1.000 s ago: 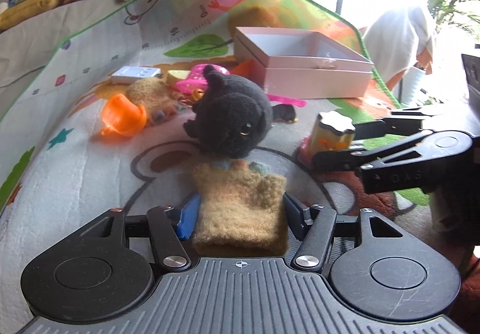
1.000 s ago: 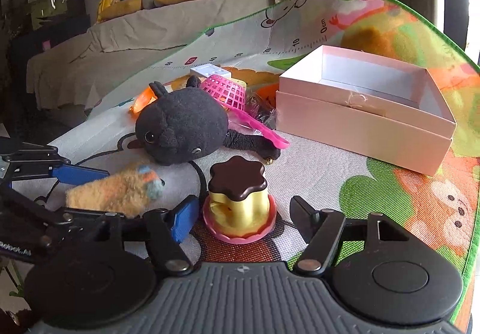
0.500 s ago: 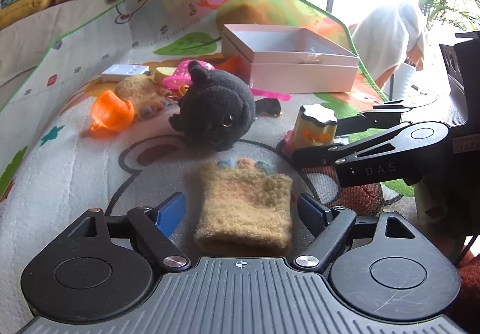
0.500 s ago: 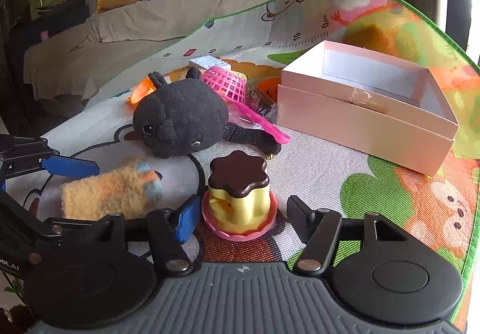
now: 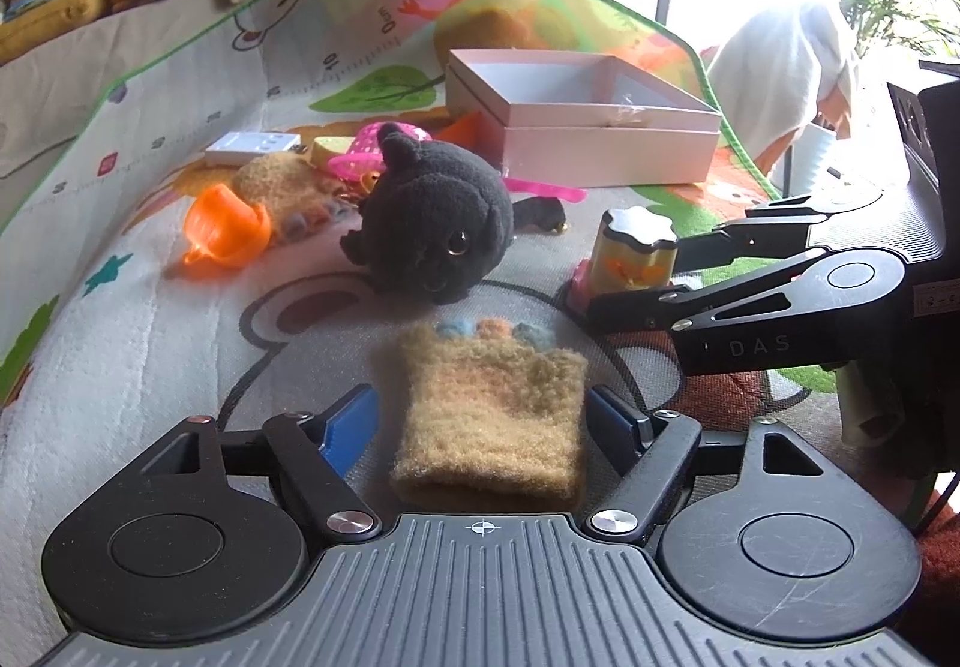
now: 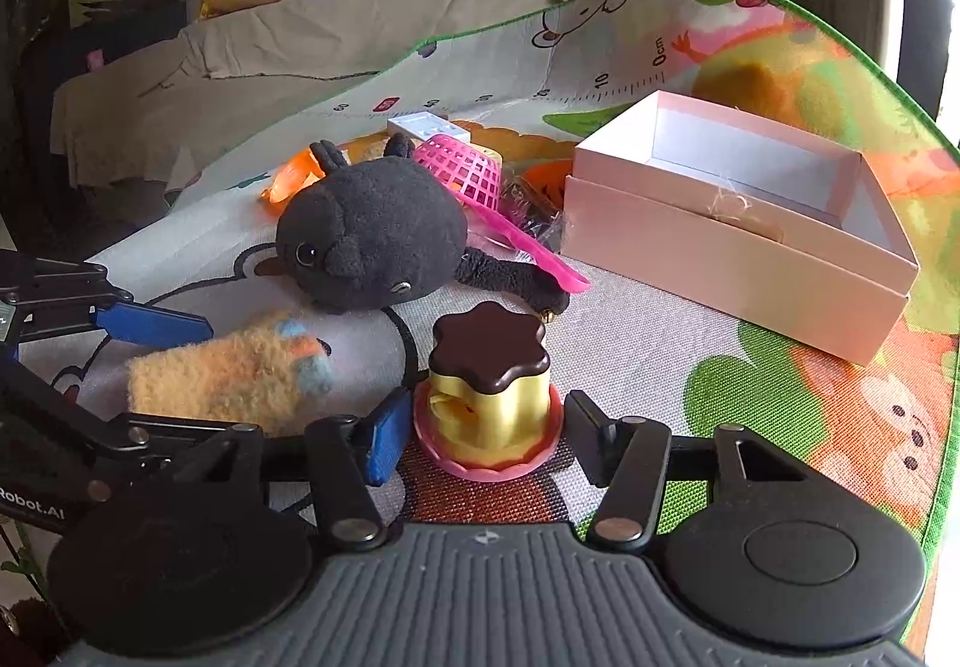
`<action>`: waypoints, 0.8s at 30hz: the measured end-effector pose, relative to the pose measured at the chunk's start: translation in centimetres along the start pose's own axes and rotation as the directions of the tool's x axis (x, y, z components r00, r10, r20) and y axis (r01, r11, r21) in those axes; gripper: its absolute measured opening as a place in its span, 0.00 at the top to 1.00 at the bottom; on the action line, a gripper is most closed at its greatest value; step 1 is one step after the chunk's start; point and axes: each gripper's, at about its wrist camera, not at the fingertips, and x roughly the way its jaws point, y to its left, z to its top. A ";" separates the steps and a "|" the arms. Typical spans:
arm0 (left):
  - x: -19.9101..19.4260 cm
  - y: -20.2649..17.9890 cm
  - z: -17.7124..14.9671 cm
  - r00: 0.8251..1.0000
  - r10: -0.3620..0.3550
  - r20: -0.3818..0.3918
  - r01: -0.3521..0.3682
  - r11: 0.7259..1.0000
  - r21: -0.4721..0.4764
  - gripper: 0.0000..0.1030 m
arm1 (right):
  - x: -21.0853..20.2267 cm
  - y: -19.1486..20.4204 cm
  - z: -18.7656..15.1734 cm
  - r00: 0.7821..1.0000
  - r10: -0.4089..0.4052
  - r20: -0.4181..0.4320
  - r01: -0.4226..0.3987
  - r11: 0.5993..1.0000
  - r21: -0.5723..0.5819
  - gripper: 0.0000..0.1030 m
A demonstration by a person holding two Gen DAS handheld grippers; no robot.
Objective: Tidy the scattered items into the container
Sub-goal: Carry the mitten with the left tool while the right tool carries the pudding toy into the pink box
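Two pickups in progress: soft fuzzy tan knitted mitten and rigid yellow plastic pudding toy.

Left gripper jaws, closing, bracket the light, compressible mitten without contact. Right gripper, closing, straddles the slippery pudding; grip its sides. Pink cardboard box lies beyond.

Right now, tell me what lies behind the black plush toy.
Behind the black plush toy lie a pink mesh basket, an orange plastic piece and a white flat box. The plush hides whatever sits directly against its back.
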 end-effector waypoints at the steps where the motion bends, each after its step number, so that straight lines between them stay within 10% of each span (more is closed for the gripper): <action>1: 0.0 0.0 0.0 1.000 0.003 0.001 -0.003 1.000 0.001 0.25 | 0.0 0.0 0.0 1.000 0.000 0.000 0.000 1.000 -0.001 0.46; 24: 0.4 -5.3 1.1 0.991 -0.131 0.003 0.129 0.981 0.147 0.38 | -6.8 -3.7 -3.3 0.994 -0.106 -0.002 0.106 0.994 0.021 0.46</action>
